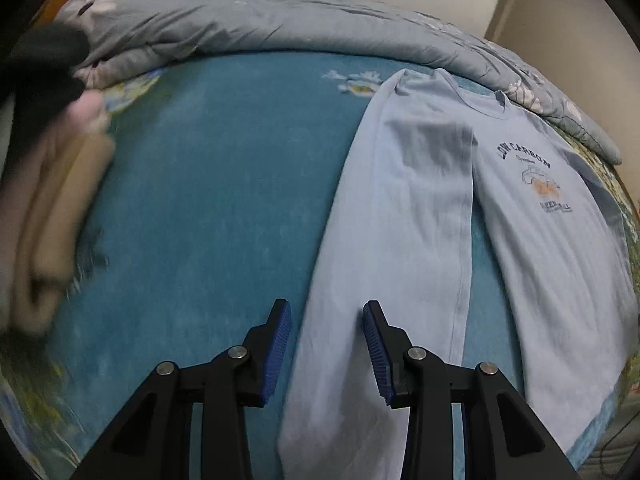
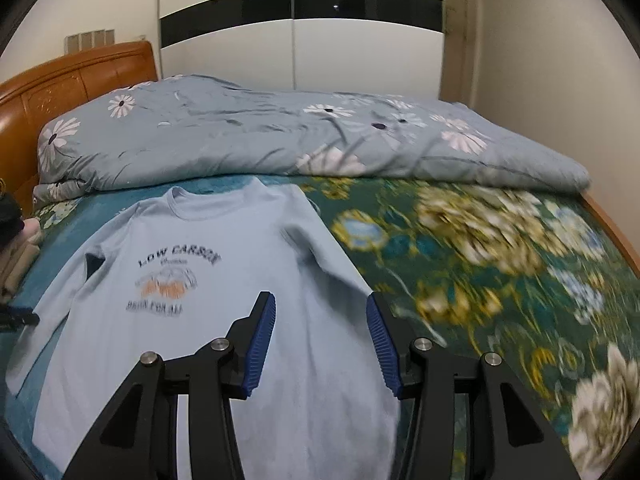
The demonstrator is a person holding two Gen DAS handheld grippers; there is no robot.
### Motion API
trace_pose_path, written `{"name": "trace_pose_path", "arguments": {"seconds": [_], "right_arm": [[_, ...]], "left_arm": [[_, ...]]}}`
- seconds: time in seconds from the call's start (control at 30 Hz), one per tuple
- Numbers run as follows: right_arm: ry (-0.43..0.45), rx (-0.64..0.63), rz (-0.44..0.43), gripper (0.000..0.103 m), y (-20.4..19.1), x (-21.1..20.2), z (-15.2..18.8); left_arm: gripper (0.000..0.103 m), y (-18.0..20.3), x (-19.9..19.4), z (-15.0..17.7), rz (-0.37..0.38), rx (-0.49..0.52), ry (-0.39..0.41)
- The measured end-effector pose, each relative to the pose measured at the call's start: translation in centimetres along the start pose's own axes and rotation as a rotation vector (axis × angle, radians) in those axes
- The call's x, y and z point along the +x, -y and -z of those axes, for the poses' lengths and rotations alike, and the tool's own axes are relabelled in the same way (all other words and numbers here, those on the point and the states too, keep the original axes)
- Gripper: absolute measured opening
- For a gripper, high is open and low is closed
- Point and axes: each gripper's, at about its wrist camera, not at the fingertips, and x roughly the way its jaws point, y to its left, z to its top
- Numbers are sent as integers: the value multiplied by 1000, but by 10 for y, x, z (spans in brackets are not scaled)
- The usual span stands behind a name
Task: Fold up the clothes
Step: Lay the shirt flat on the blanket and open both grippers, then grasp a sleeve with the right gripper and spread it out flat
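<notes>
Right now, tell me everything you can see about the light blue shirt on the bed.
The light blue shirt is a soft knit with a round collar and long sleeves. It lies front up and flat on the teal floral bedsheet, collar toward the folded quilt, still unfolded. Dark lettering starting LOW CARBON arcs over an orange graphic. Both sleeves lie along its body. Neither gripper grasps it.

We count one light-blue T-shirt (image 2: 224, 280), one floral quilt (image 2: 280, 136), one stack of folded clothes (image 1: 44, 216), two grippers (image 1: 327, 344) (image 2: 321, 340).
</notes>
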Motion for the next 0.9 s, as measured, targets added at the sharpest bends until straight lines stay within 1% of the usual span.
{"name": "trace_pose_path", "arguments": {"seconds": [0.07, 0.1, 0.13, 0.2, 0.23, 0.33, 0.4, 0.47, 0.57, 0.63, 0.7, 0.73, 0.8, 0.83, 0.87, 0.9], "right_arm": [[0, 17, -5, 49, 5, -10, 7], [0, 22, -8, 49, 6, -15, 10], [2, 25, -10, 49, 7, -19, 13], [5, 28, -15, 49, 9, -27, 18], [6, 29, -16, 49, 10, -29, 19], [10, 30, -7, 49, 17, -37, 22], [11, 42, 8, 49, 25, -41, 24], [10, 57, 22, 49, 34, -43, 26], [-15, 106, 45, 49, 50, -41, 31], [-52, 137, 53, 49, 59, -36, 37], [-82, 160, 44, 49, 66, -31, 45], [-97, 170, 38, 49, 69, -29, 49], [-126, 191, 26, 49, 75, -24, 57], [-138, 199, 16, 49, 76, -21, 60], [-149, 206, 2, 49, 76, -17, 63], [-161, 213, -11, 49, 75, -12, 66]], "left_arm": [[28, 3, -2, 3, 19, -19, 1], [13, 4, -2, 2, 26, -24, 1], [6, 6, -2, 2, 33, -29, 0], [4, 5, -5, -3, -6, -26, 12], [4, 4, -9, -6, -53, -19, 27], [4, -4, -24, -19, -153, -20, 70], [4, -12, -31, -33, -231, -16, 89], [4, -18, -25, -45, -304, -5, 81], [4, -27, -15, -62, -410, 12, 66], [4, -34, 0, -67, -445, 6, 32], [5, -35, 11, -67, -457, 4, 18], [8, -35, 13, -67, -455, -1, 18], [7, -35, 11, -65, -399, -39, 39], [10, -35, 10, -63, -361, -59, 47], [25, -34, 9, -61, -321, -79, 54], [36, -31, 6, -57, -291, -94, 64]]}}
